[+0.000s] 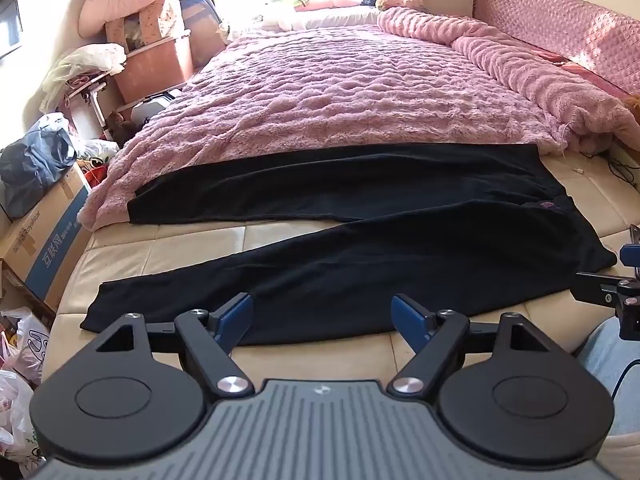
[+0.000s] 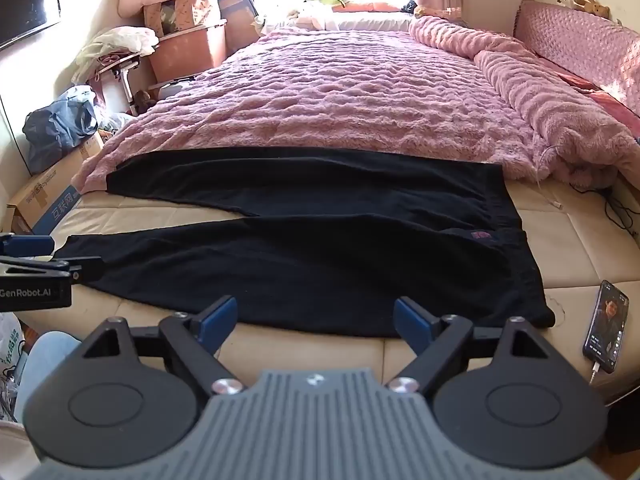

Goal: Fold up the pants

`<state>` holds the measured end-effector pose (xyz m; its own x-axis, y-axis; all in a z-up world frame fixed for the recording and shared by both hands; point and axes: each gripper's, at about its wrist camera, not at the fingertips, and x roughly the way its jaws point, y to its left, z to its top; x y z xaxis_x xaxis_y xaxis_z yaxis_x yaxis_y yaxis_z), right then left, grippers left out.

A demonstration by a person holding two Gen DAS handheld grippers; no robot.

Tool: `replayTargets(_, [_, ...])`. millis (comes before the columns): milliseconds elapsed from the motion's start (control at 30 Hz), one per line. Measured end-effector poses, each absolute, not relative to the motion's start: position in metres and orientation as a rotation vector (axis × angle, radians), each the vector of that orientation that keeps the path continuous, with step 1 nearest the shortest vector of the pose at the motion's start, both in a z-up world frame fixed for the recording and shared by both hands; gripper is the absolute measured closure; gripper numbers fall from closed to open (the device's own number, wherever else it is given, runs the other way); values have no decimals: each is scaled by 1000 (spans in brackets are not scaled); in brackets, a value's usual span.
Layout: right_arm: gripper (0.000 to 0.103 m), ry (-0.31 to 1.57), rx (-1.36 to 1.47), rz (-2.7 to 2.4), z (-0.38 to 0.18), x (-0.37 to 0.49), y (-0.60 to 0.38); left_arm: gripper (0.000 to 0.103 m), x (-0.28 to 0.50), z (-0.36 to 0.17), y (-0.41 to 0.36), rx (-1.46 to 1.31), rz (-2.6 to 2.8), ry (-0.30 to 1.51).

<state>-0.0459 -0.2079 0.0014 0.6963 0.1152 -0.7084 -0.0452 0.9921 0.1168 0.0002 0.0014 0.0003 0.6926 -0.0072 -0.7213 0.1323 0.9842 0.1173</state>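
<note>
Black pants [image 1: 360,240] lie spread flat on the beige mattress [image 1: 168,240], waistband to the right, both legs running left and splayed apart. In the right wrist view the same pants [image 2: 320,256] show a small purple label near the waistband. My left gripper [image 1: 322,316] hovers open over the near leg's lower edge, nothing between its blue pads. My right gripper [image 2: 316,318] is also open above the near edge of the pants, closer to the waist. Each gripper shows at the side of the other's view.
A pink fluffy blanket [image 1: 340,92] covers the far part of the bed. A phone [image 2: 606,326] on a cable lies on the mattress at the right. Cardboard box [image 1: 44,240], bags and stacked bins crowd the floor at the left. A person's light trouser leg [image 2: 44,360] is close by.
</note>
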Motion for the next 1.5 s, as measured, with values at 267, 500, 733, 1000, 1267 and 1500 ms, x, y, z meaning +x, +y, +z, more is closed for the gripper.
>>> replayTargets(267, [21,799,96,96,3,-43,-204,12,2,5,7,146,-85,820])
replayTargets(500, [21,790,95,106,8,-42,-202,12,4,0,6,145,-78,826])
replayTargets(733, [21,783,91,121,2,-47,-209,12,3,-2,5,143,-80,827])
replayTargets(1000, [21,786,92,129,1,-46,-210,12,2,-4,6,141,-81,829])
replayTargets(1267, [21,788,89,139,0,-44,-209,12,3,-6,9,137,-80,832])
replayTargets(1500, [21,787,88,141,0,-45,-210,12,2,-6,11,136,-81,832])
